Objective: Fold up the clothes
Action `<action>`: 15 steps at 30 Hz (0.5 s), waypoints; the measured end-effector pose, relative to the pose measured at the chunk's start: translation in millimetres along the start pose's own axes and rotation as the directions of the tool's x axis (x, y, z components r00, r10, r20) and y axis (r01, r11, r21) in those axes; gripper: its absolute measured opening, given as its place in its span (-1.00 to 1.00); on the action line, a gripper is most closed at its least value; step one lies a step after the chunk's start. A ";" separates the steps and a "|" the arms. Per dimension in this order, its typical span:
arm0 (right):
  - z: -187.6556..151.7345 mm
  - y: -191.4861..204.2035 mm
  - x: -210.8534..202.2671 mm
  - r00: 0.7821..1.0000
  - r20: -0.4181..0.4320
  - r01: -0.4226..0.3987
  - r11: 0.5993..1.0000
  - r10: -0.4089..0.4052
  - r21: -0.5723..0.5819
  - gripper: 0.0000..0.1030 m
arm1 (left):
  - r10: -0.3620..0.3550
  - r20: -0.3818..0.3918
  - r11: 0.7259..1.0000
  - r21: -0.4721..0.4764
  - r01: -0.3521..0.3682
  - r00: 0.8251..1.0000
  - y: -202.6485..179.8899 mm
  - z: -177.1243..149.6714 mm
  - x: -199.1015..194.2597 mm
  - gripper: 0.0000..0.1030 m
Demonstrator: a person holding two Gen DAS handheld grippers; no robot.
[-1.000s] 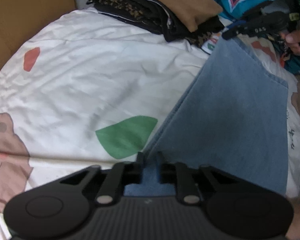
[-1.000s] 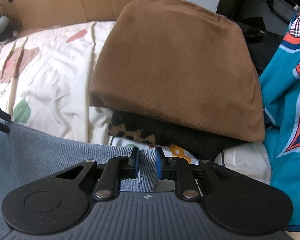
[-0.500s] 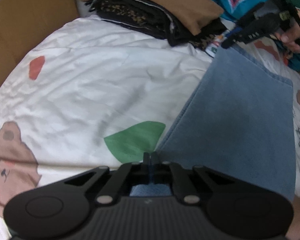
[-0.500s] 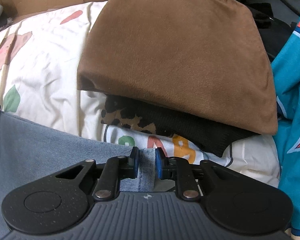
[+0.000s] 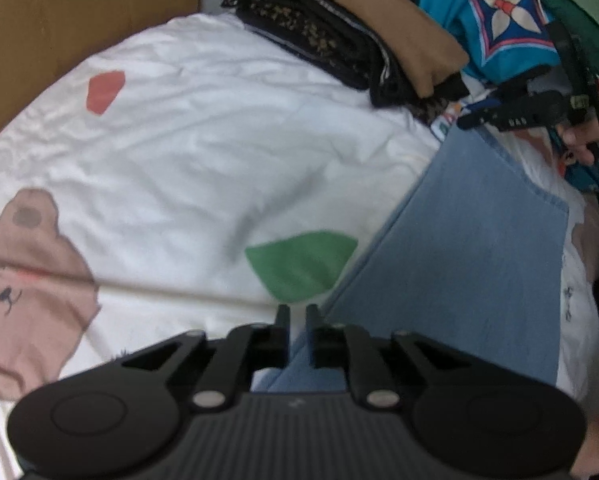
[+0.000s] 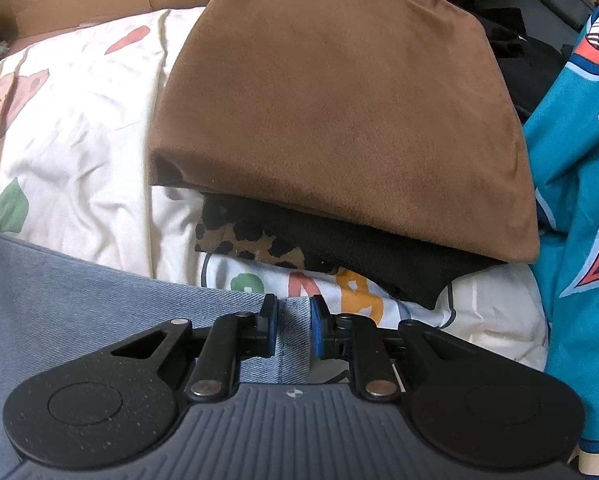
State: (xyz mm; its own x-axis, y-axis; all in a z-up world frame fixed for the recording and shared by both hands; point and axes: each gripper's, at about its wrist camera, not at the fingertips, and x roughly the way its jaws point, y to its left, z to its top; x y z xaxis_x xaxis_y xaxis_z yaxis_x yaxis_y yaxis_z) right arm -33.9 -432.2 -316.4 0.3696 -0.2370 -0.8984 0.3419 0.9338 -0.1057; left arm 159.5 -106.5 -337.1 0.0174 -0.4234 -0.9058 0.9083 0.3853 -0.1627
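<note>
The left gripper point(image 5: 297, 314) has just been opening its jaws: the two black tips are standing slightly apart, with the white sheet showing in the slit between them and the denim lying just below and to the right, passing under the fingers rather than being pinched, so this gripper appears to be letting go. The right gripper point(image 6: 293, 318) is clamping its blue-padded jaws on a hemmed corner of the folded light-blue denim garment point(image 5: 471, 264), the stitched seam running straight up between the pads.

From the left jaws the denim is stretching away up and to the right, its long axis ending at the far corner under the right gripper, which is showing small in the left wrist view. The right hand is therefore the one holding the cloth, and the nearer left corner is lying free on the white bedsheet printed with a green leaf and pink bears point(image 5: 203, 168).

Beyond the right jaws a folded brown suede-like garment point(image 6: 339, 112) is sitting on a leopard-print and black folded piece point(image 6: 259, 240), close past the denim's far edge. A teal patterned cloth point(image 6: 579, 200) is lying to the right, and brown cardboard point(image 5: 79, 16) is standing behind the sheet.
</note>
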 end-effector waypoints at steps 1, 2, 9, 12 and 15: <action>0.2 0.4 2.2 1.000 -0.005 0.000 1.000 0.000 0.004 -0.69 | 0.006 -0.006 1.000 0.002 -0.006 1.000 1.4 -2.7 -1.2 -0.77; 0.8 -0.8 5.2 1.000 -0.017 -0.007 1.000 0.007 0.020 -0.68 | 0.013 -0.012 1.000 0.004 -0.013 1.000 2.8 -5.3 -2.6 -0.76; 11.6 -14.2 -3.9 0.998 -0.057 -0.005 0.997 0.009 0.083 -0.21 | 0.040 -0.017 0.998 -0.048 -0.040 0.999 25.3 -28.3 -24.7 -0.53; 13.7 -7.9 -18.0 0.999 -0.035 0.004 1.000 -0.003 0.021 -0.19 | 0.046 -0.018 0.997 -0.069 -0.047 0.999 32.9 -38.1 -31.0 -0.53; 13.6 -1.9 -30.3 0.998 -0.007 -0.056 0.998 0.056 0.005 -0.19 | 0.041 -0.013 0.996 -0.081 -0.042 0.999 36.1 -45.5 -33.9 -0.53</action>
State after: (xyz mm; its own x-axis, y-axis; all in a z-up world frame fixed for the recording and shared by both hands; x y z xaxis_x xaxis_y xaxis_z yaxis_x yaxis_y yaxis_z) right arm -34.0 -430.5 -283.2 0.3825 -0.1829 -0.9057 0.3253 0.9441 -0.0533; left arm 172.7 -41.0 -330.1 0.0496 -0.3966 -0.9166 0.8697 0.4684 -0.1556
